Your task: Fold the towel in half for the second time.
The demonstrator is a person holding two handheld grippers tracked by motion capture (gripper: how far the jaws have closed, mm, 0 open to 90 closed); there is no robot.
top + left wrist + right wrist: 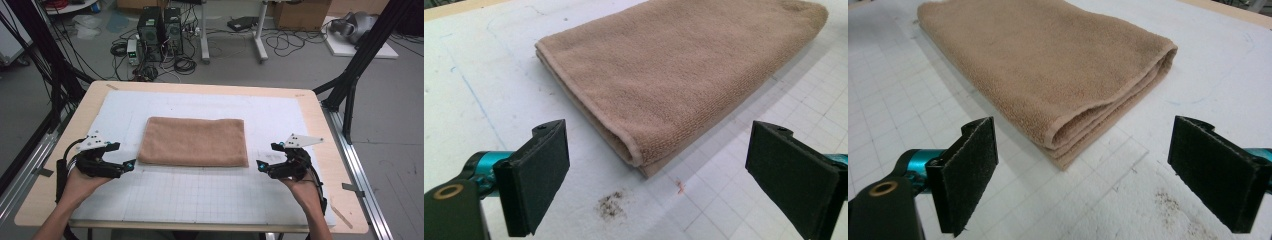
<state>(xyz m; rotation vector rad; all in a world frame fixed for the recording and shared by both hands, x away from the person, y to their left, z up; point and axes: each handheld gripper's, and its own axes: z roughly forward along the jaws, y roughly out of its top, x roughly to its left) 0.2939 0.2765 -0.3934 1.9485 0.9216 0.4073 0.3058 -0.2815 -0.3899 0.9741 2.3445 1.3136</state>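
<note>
- Wooden bench (320, 130) carries a white gridded mat (200, 195), and this mat spreads under everything the two hands work over.
- Nearest the person, the left hand (80, 187) comes in from the bottom edge and holds the left gripper (131, 165), which points inward toward the middle of the mat.
- On the other side, the right hand (305, 192) holds the right gripper (260, 166) in a mirrored pose, also pointing inward.
- Jaws of the left gripper stand wide apart with nothing between them; in the left gripper view the near corner of the towel lies ahead of the gap, untouched.
- Jaws of the right gripper likewise stand wide and hold nothing, with the towel's other near corner ahead of them.
- A folded tan towel (194, 141) lies flat in the middle of the mat, between the two grippers and just beyond their tips, its stacked layers showing at the near corners.
- Small dark smudges (611, 205) mark the mat just before the left jaws.
- Beyond the bench, on the grey floor, stand two black computer towers (160, 32) amid loose cables (185, 64).
</note>
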